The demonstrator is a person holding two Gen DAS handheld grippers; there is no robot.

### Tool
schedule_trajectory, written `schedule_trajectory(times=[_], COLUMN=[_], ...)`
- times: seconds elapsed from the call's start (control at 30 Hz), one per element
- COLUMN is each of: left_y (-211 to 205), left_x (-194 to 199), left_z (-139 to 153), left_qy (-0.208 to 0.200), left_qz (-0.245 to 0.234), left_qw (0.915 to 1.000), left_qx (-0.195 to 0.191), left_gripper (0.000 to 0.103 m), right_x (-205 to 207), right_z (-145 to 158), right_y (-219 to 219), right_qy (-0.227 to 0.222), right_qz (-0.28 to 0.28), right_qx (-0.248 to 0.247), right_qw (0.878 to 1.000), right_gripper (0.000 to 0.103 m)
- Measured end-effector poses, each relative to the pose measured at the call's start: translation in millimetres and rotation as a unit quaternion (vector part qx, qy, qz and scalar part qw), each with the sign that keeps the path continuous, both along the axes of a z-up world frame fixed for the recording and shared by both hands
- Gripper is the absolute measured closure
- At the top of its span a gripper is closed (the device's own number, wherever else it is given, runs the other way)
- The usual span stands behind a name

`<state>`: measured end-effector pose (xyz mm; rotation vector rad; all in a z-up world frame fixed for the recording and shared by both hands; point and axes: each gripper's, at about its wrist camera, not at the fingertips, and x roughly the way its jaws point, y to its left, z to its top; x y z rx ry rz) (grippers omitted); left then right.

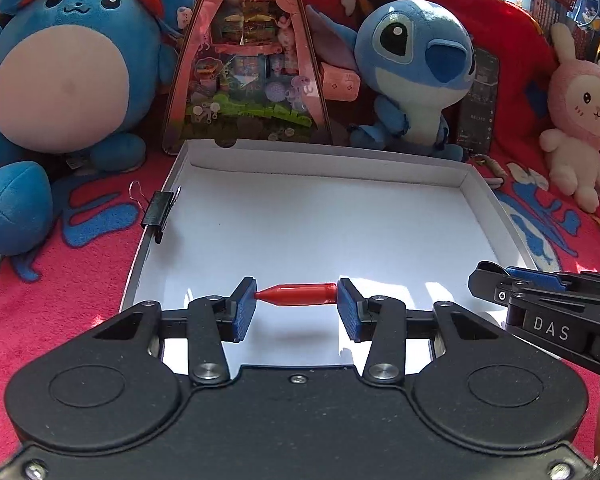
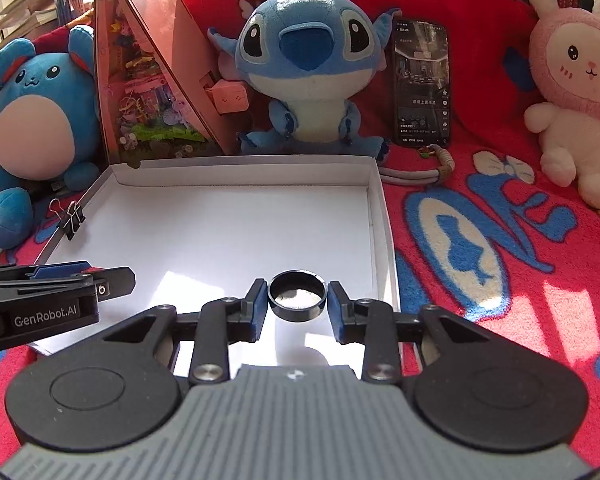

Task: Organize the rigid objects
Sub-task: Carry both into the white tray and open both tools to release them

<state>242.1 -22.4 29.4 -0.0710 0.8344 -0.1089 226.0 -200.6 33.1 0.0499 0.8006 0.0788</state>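
Holding a small red bullet-shaped piece point(image 1: 298, 294) end to end between its blue pads, the left gripper point(image 1: 297, 306) hangs over the near edge of the shallow white box point(image 1: 482, 200), its jaws narrow and pressed on the piece's tip and base. Beside it, toward the box's near right corner, the right gripper point(image 2: 297, 304) carries a dark ring point(image 2: 297, 295), which sits between the pads with each pad at or very near its rim; it looks clamped rather than resting on the floor below. The step in hand seems to be delivery: both pieces are over the box and not yet set down. The next move calls for lowering each gripper until its piece is close to the white floor, then easing the jaws apart, with the two kept well apart so neither rolls into the other. Further along, a black binder clip point(image 1: 160, 210) is clamped on the box's left wall. Beyond the far wall stand a blue plush toy point(image 2: 302, 68), a phone point(image 2: 422, 80) and a triangular display case point(image 1: 246, 60).
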Motion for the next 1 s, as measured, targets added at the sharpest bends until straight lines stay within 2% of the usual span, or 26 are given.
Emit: schedule_trajectory(times=[0.43,0.83,1.0], left_y=[-6,-13,-13], left_x=[2,0,0], left_z=[-13,-15,-15], left_qy=[0.004,-0.008,-0.008], left_qz=[-0.004,-0.009,-0.008], left_qw=[0.9999,0.9992,0.9993], left_qx=[0.015,0.039,0.036], left_gripper=[0.061,0.061,0.061], right_x=[8,7,8], right_z=[-19,-19,-19], right_y=[0,6,7], right_qy=[0.028,0.023,0.022], right_qz=[-0.002,0.009,0.009], right_qx=[-0.004,-0.032,-0.037], right_qw=[1.0,0.999,0.999], right_gripper=[0.066,0.066,0.066])
